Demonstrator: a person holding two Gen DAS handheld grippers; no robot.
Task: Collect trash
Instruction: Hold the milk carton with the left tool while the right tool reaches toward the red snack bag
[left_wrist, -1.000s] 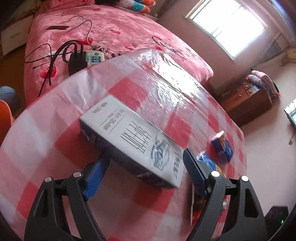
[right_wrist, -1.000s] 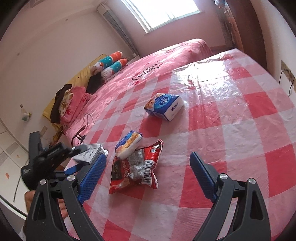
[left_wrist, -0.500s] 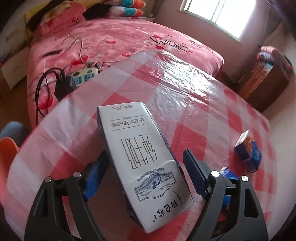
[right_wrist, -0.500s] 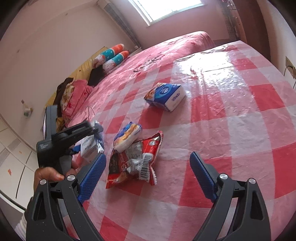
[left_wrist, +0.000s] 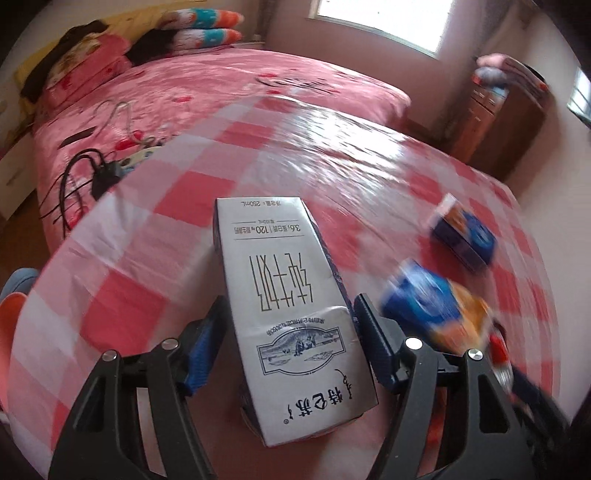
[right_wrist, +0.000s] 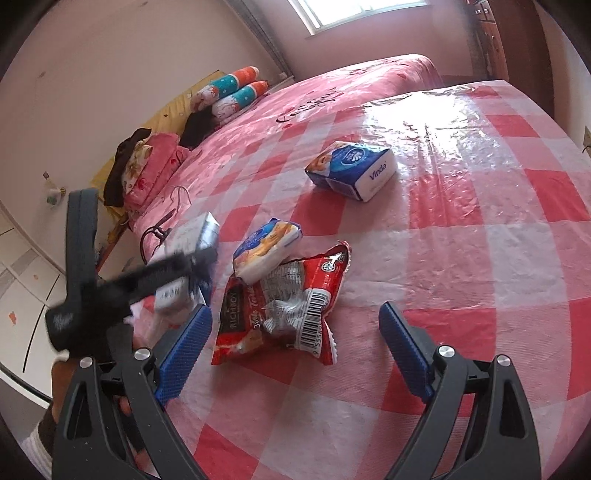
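Note:
My left gripper (left_wrist: 290, 314) is shut on a white milk carton (left_wrist: 284, 295) and holds it above the checked table (left_wrist: 184, 229). The carton (right_wrist: 192, 240) and the left gripper (right_wrist: 199, 273) also show, blurred, at the left of the right wrist view. My right gripper (right_wrist: 295, 332) is open and empty, low over the table (right_wrist: 480, 258), just in front of a torn red snack wrapper (right_wrist: 288, 299). A small blue and white tissue pack (right_wrist: 267, 245) lies against the wrapper. A larger blue Vinda tissue pack (right_wrist: 351, 168) lies farther back.
A pink bed (right_wrist: 314, 96) with pillows adjoins the table's far side. A power strip and black cables (left_wrist: 107, 170) lie on the bed by the table edge. A wooden dresser (left_wrist: 502, 122) stands at the far right. An orange chair edge (left_wrist: 9, 325) shows at the left.
My left gripper has closed on the milk carton, lifted it off the table and swung right toward the tissue packs. My right gripper has stayed open and moved slightly closer to the red wrapper.

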